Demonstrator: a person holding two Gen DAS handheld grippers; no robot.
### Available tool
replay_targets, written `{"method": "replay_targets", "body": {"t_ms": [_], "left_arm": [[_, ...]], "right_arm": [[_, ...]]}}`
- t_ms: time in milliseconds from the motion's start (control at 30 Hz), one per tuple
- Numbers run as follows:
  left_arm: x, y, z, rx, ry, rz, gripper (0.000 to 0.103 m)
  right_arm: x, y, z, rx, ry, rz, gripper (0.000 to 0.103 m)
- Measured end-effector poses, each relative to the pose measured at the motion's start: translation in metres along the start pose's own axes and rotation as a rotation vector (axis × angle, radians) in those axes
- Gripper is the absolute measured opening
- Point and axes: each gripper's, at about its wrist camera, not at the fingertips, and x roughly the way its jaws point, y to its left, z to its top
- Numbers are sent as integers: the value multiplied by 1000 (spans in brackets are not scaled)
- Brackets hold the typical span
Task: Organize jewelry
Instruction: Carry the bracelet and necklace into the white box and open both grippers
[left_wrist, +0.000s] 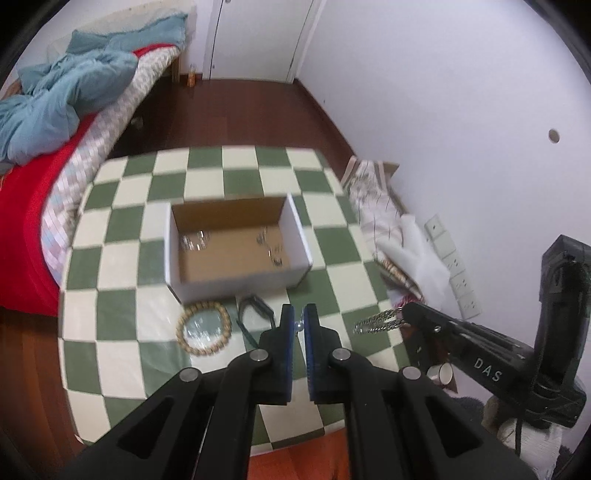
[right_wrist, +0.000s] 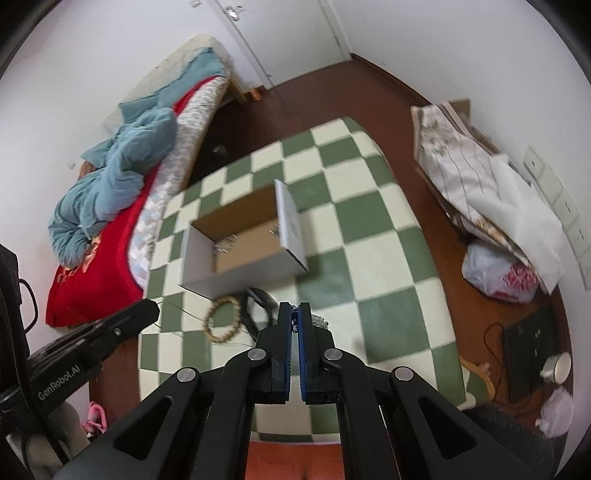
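We have a silver chain (left_wrist: 376, 322) pinched in the right gripper (left_wrist: 404, 314), dangling over the bench (left_wrist: 207, 166) just right of the left gripper (left_wrist: 300, 317). The left gripper's pads are nearly together on something small and pale, perhaps a pearl piece; we cannot tell exactly what.

The cardboard box (left_wrist: 236, 284) ahead already holds a few shiny pieces, while a beaded bracelet (left_wrist: 204, 328) and a dark band (left_wrist: 255, 308) lie just before it.

We should carry the chain over the rim, lower it until slack, then release, keeping it apart from the other pieces to avoid tangles.
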Motion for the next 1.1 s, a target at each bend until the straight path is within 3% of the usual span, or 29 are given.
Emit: {"method": "replay_targets", "body": {"t_ms": [367,600,767,1100], "left_arm": [[-55,14,66,48,-143,18,3],[-54,36,109,25,-154,26,3],[-14,60,120,-13,-74,59,3],[79,104,98,-90,130,184,3]], "right_arm": [[-30,76,67,-127,-84,64,3],[-16,119,112,-176,-78,82,3],[33,130,124,-186,9,65,3],[140,115,119,-202,215,-50,3]]}}
